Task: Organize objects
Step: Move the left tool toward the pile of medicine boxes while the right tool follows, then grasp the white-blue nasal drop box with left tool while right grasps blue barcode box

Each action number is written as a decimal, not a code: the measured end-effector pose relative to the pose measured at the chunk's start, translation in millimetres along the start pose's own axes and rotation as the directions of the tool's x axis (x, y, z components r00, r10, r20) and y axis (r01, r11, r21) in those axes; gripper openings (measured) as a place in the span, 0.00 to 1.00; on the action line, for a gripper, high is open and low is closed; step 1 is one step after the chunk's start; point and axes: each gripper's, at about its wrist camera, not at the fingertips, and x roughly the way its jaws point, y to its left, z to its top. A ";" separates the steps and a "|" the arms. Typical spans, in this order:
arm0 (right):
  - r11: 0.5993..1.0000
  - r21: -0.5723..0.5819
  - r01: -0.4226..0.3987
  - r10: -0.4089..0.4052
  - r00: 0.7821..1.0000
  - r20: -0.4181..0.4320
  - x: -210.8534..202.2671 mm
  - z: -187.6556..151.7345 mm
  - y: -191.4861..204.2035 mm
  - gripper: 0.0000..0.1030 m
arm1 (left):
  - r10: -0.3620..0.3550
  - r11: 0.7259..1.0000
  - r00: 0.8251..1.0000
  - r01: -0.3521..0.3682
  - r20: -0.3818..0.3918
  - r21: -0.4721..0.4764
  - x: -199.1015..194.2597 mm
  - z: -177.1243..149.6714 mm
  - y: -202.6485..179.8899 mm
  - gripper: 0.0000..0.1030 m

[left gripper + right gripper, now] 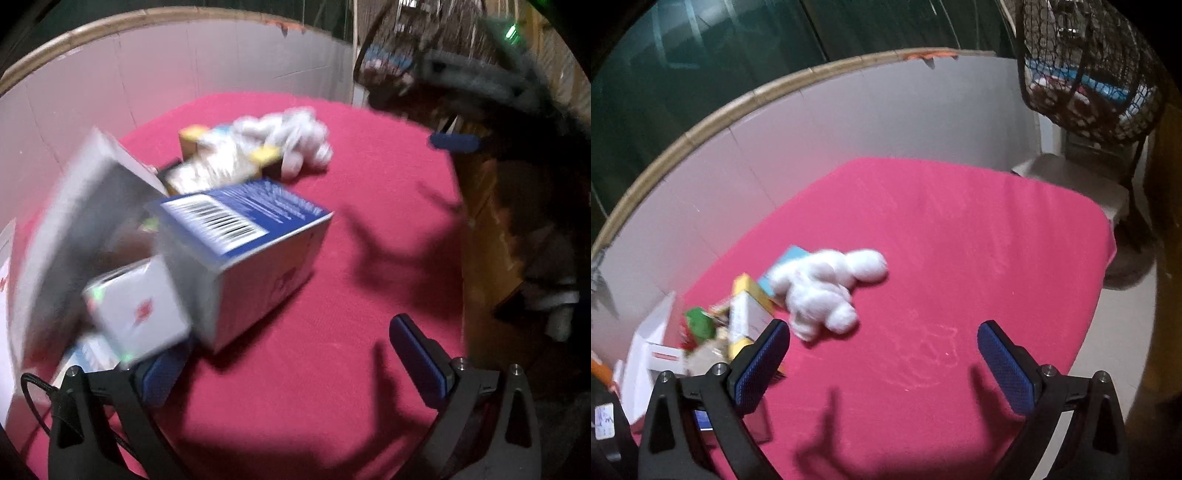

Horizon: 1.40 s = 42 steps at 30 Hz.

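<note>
In the left wrist view a blue and white box (251, 258) with a barcode lies on the red cloth (369, 314), beside a small white box (136, 314) and an open white carton (88, 221). Behind them are a yellow-edged packet (207, 162) and a bag of white cotton balls (295, 140). My left gripper (291, 362) is open, its left finger (159, 376) under the small white box. My right gripper (882, 365) is open above the red cloth (960, 258), near the cotton balls (827, 291) and the yellow box (746, 314). The view is blurred.
A white wall panel (849, 129) runs behind the table. A dark wire basket (1086, 74) on a stand is at the far right. The table's right edge (1100, 277) drops to the floor. The other gripper (480, 88) shows at the upper right in the left view.
</note>
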 end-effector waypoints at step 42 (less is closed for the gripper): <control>0.926 -0.298 -0.233 0.151 0.950 -0.273 36.1 -71.7 94.4 0.87 | 0.033 0.999 0.998 -0.032 -0.056 0.030 -14.8 -15.3 118.2 0.91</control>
